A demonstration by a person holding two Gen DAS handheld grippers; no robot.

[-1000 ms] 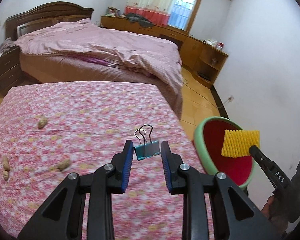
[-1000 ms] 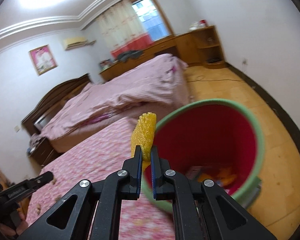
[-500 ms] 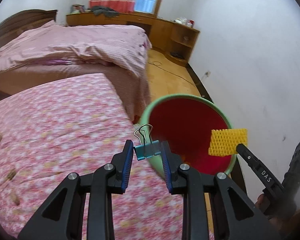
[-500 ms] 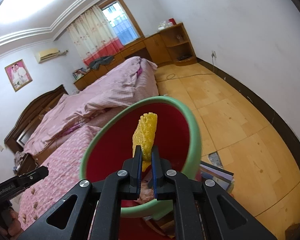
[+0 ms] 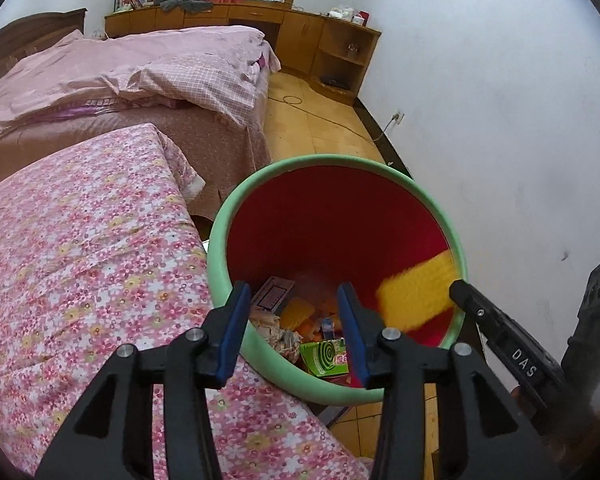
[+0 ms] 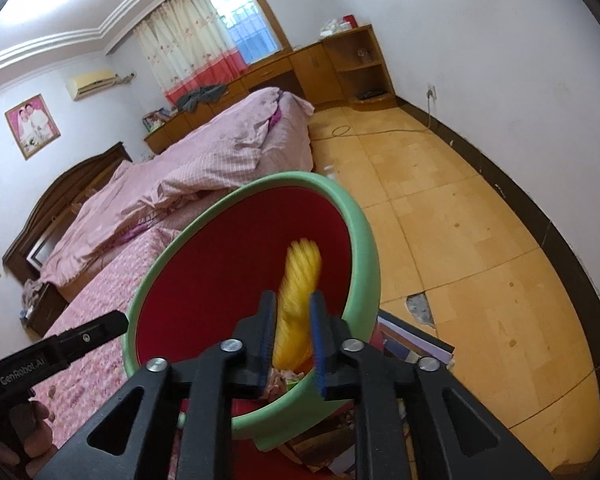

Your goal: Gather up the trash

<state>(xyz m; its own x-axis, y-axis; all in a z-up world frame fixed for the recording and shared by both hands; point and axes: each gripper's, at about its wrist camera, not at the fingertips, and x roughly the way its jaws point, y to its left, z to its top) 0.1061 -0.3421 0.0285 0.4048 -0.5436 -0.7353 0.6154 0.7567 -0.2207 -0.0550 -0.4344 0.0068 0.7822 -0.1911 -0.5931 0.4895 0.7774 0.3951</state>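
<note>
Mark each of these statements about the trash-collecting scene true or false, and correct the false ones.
1. The bin has a green rim and a red inside. True.
2. The bin is empty. False: wrappers and a green box lie at its bottom.
3. The yellow foam net is over the bin's opening. True.
4. The left gripper holds a binder clip. False: nothing is between its opening jaws.
5. The bin stands on the flowered bedspread. False: it stands beside it.
</note>
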